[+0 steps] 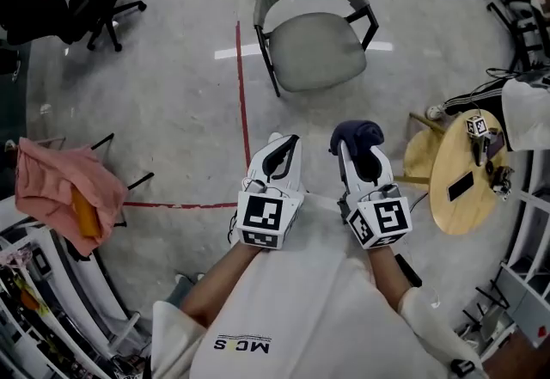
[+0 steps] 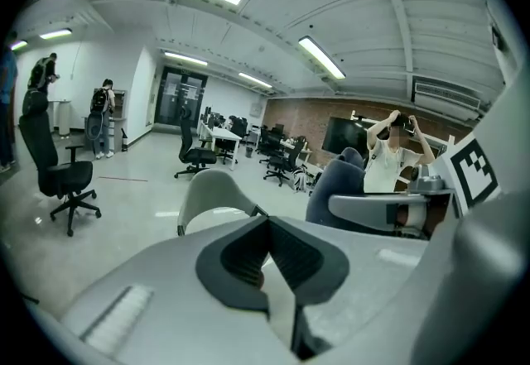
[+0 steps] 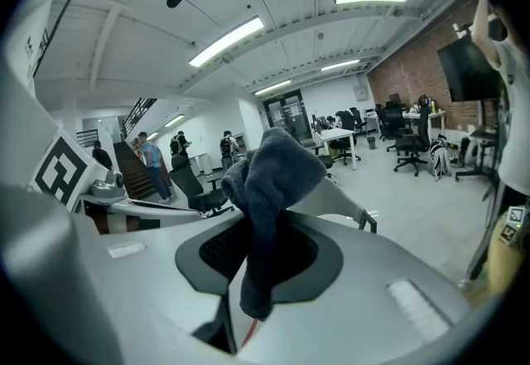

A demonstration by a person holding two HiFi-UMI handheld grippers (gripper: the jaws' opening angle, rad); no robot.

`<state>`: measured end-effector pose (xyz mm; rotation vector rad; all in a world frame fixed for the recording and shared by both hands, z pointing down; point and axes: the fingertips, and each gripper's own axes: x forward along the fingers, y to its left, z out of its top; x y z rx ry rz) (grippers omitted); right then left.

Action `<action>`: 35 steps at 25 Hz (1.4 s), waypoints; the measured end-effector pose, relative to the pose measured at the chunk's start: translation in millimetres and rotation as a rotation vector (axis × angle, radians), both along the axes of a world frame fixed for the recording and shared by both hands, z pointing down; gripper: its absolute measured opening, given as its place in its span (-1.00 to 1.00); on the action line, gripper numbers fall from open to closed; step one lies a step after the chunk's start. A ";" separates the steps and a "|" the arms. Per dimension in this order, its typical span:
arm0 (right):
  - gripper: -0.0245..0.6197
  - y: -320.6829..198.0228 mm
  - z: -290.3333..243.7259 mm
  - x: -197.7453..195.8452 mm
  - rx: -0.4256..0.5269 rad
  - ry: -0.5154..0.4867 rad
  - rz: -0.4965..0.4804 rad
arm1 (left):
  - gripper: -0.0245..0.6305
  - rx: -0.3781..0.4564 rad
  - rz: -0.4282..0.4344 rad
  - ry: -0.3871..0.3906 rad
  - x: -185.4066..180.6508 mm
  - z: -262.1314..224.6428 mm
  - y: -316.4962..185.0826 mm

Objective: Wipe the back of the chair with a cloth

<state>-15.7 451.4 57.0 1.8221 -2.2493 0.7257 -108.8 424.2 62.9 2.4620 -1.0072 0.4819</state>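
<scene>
1. The chair (image 1: 314, 33) stands on the floor ahead of both grippers, well apart from them.
2. The left gripper (image 1: 282, 145) is just beside the right gripper (image 1: 359, 149), whose jaws grip the cloth (image 1: 357, 132).
3. A round table (image 1: 468, 216) stands to the right of the right gripper.

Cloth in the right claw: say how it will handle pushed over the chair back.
The cloth is probably floppy: it bunches and droops from the right claw. It looks thick and fuzzy, so likely light and grippy, dragging rather than sliding on the chair.
</scene>
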 end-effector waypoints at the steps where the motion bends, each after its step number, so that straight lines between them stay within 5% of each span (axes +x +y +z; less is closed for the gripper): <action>1: -0.67 -12.5 -0.3 -1.4 0.000 0.006 0.008 | -0.92 -0.010 0.002 0.006 -3.7 0.3 -12.6; 12: -0.67 -94.1 21.0 32.6 -0.034 -0.007 0.027 | -0.92 -0.046 0.000 -0.009 15.2 22.6 -101.2; 26: -0.67 -228.2 64.9 157.0 -0.091 -0.037 -0.094 | -0.92 -0.075 -0.160 -0.090 114.4 45.7 -227.9; 35: -0.67 -280.1 88.8 183.5 -0.102 -0.053 -0.228 | -0.92 -0.099 -0.200 -0.132 156.1 70.2 -269.5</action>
